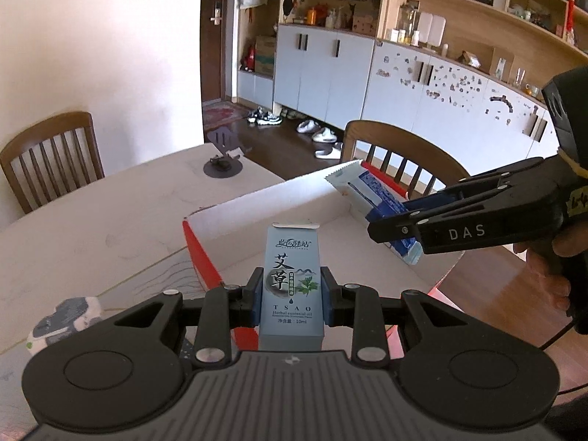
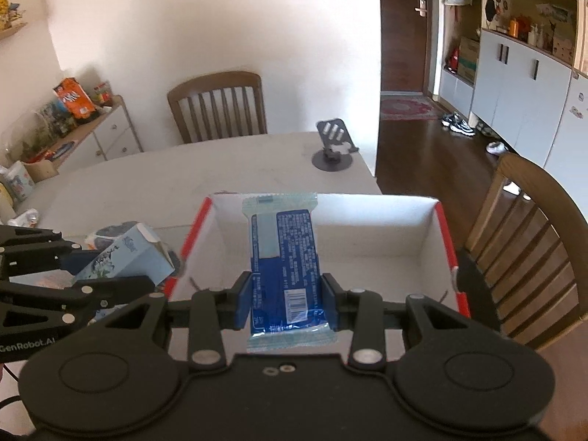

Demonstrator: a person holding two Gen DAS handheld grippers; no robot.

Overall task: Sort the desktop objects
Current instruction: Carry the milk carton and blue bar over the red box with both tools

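**Both jaws loaded, nothing yet in the box**

Both pairs of jaws are clamped on cargo. The left gripper (image 1: 291, 296) pinches a small blue carton (image 1: 290, 286) by its two narrow sides, holding it upright with its printed front facing the camera; the top flap stands slightly lifted. The right gripper (image 2: 286, 296) squeezes a blue snack packet (image 2: 284, 257) near its lower end, so most of the wrapper juts forward past the fingertips.

The white box with red edges (image 2: 446, 242) sits on the table (image 2: 228, 161), and the right gripper holds the packet over its open interior. The left gripper holds the carton just outside the box's near-left corner, not yet over the opening.

As far as these views show, the box floor is bare, so I judge the sorting to be at an early stage: two items lifted, neither released. Left on the table beside the box is a rounded white-and-grey object (image 1: 66, 318), partly hidden by the left gripper; it may be a small tub or a wrapped item, the view is too poor to say.

The carton is stiff, pale blue with a leaf motif. The packet is a soft, crimped pouch, blue with a barcode, and looks lightly filled.
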